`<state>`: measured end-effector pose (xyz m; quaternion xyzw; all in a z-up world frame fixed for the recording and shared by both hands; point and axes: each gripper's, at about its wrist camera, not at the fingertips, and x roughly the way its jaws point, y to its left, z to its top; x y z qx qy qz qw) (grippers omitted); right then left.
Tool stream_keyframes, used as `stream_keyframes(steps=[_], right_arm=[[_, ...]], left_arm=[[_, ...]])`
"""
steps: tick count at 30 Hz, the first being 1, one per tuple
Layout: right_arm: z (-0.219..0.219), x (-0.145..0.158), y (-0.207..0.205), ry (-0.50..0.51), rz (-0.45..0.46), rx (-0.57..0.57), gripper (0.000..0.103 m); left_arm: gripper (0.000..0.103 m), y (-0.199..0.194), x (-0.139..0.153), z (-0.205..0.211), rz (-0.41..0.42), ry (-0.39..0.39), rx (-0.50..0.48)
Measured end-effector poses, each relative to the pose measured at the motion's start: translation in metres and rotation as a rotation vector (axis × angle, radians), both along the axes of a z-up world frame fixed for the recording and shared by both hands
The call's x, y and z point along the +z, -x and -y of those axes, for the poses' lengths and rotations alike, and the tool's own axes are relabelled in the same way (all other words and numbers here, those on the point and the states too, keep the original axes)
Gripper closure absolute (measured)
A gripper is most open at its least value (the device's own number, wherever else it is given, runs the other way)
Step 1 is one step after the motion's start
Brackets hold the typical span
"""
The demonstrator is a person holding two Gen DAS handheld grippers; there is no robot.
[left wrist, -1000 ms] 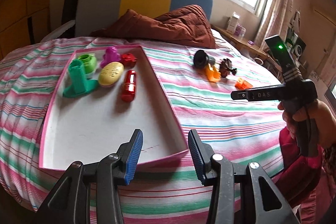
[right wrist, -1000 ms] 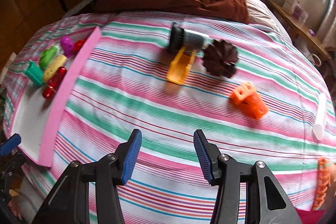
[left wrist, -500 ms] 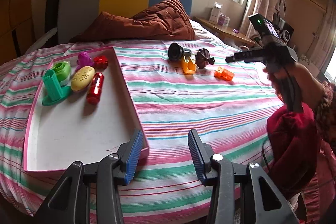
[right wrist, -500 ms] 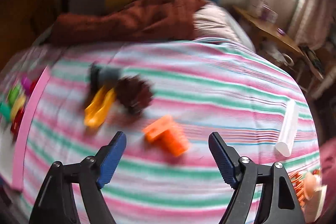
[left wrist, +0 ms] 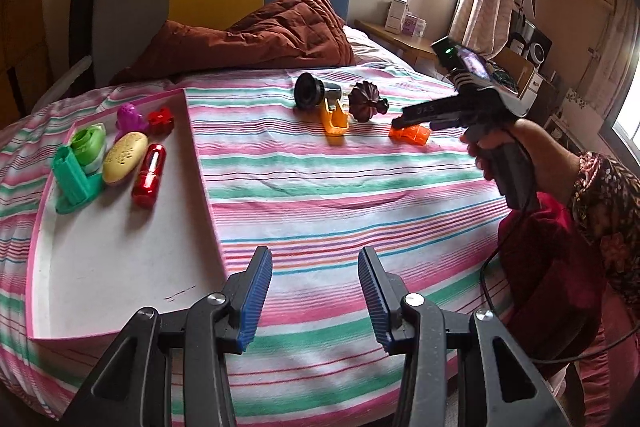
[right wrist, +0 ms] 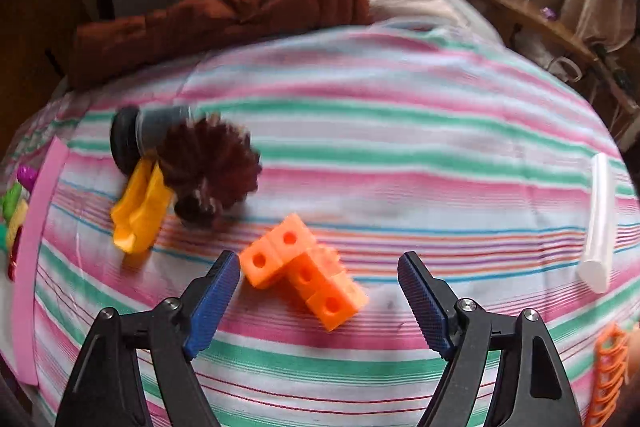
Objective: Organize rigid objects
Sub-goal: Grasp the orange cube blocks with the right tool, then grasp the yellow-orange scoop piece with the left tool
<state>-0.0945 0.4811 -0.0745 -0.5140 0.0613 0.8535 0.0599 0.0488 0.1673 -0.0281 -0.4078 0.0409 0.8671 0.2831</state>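
Observation:
An orange block piece (right wrist: 304, 271) lies on the striped bed, between the spread fingers of my right gripper (right wrist: 319, 261); the pads do not touch it. In the left wrist view that gripper (left wrist: 404, 121) hangs right over the orange block (left wrist: 412, 135). To its left lie a yellow piece (right wrist: 138, 215), a dark brown flower-shaped piece (right wrist: 208, 167) and a black and grey cylinder (right wrist: 148, 135). The pink-rimmed white tray (left wrist: 120, 247) holds several toys, among them a red capsule (left wrist: 149, 175) and a yellow oval (left wrist: 125, 157). My left gripper (left wrist: 315, 259) is open and empty over the bed by the tray's near right corner.
A brown quilt (left wrist: 260, 35) is heaped at the head of the bed. A white stick (right wrist: 598, 223) lies near the bed's right edge, and an orange mesh thing (right wrist: 608, 375) shows at the lower right. A wooden bedside table (left wrist: 400, 39) stands beyond.
My right gripper spread its jaws wider and moved right and down over the bed until the orange block came between its fingers. My left gripper drifted right, off the tray's corner.

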Motion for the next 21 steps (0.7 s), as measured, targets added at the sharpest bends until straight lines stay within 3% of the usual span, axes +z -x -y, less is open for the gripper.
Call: stream_keyframes(steps=[2, 3, 5, 12, 16, 21], right_arm=[[0.004, -0.004, 0.001, -0.022, 0.017, 0.012, 0.031], [0.006, -0.006, 0.001, -0.033, 0.019, 0.023, 0.044], [0.008, -0.005, 0.0, -0.045, 0.016, 0.037, 0.055], [0.005, 0.0, -0.008, 0.006, 0.043, 0.013, 0.056], [-0.004, -0.001, -0.013, -0.077, 0.082, -0.028, 0.056], [-0.007, 0.001, -0.015, -0.056, 0.089, -0.034, 0.056]], left_arm=[[0.058, 0.002, 0.0, -0.007, 0.005, -0.001, -0.009], [0.058, 0.004, 0.001, -0.011, 0.006, -0.003, -0.014], [0.058, 0.007, 0.001, -0.019, 0.008, 0.002, -0.022], [0.058, 0.027, 0.008, -0.051, 0.019, 0.006, -0.014], [0.057, 0.047, 0.012, -0.074, 0.013, 0.026, -0.007], [0.057, 0.088, 0.003, -0.107, 0.035, 0.071, -0.002]])
